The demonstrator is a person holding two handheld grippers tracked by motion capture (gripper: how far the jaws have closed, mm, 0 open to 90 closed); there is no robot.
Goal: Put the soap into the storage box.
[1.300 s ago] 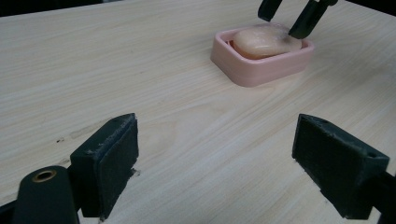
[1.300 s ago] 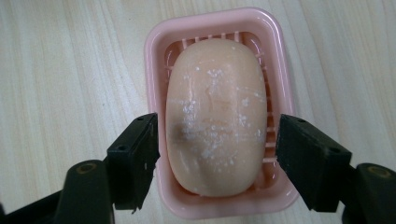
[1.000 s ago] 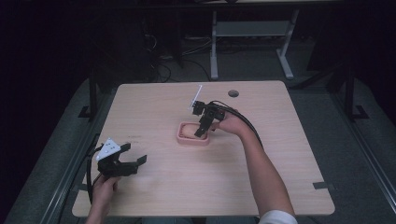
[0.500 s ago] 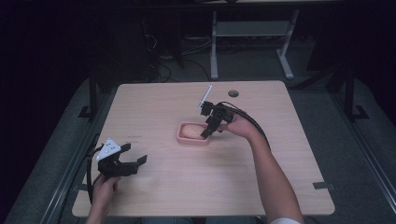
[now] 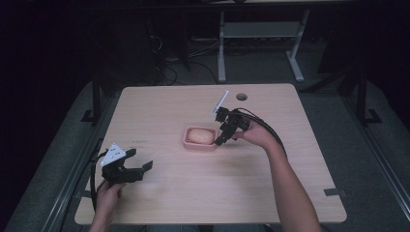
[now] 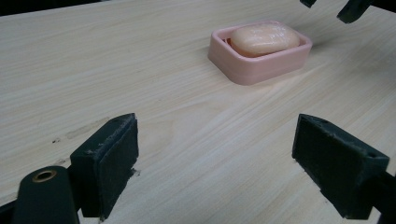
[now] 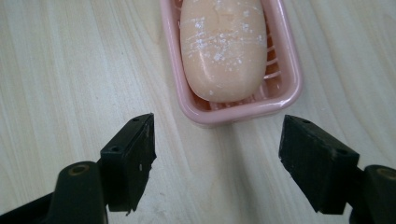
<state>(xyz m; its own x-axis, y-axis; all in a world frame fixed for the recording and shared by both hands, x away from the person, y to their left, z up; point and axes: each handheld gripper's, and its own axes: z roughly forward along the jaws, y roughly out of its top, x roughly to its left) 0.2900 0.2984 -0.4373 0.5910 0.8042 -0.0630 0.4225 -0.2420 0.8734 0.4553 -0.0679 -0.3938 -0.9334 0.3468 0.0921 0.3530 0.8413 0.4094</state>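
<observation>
Right gripper (image 7: 217, 163): jaws spread wide, nothing grasped. Pink soap dish (image 7: 287, 88) seen just ahead of the tips, not touched; white flecks on the peach soap bar (image 7: 223, 46) are resolved in the right gripper view, not from the high view. Left gripper (image 6: 215, 163): jaws likewise released, held low over the wooden table (image 6: 140, 70); dish lies well ahead, to its right.

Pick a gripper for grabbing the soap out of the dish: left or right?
Right. The right gripper hangs open just beside the pink dish, with the soap straight ahead of its jaws. The left gripper, also open, sits far off near the table's front-left corner.
</observation>
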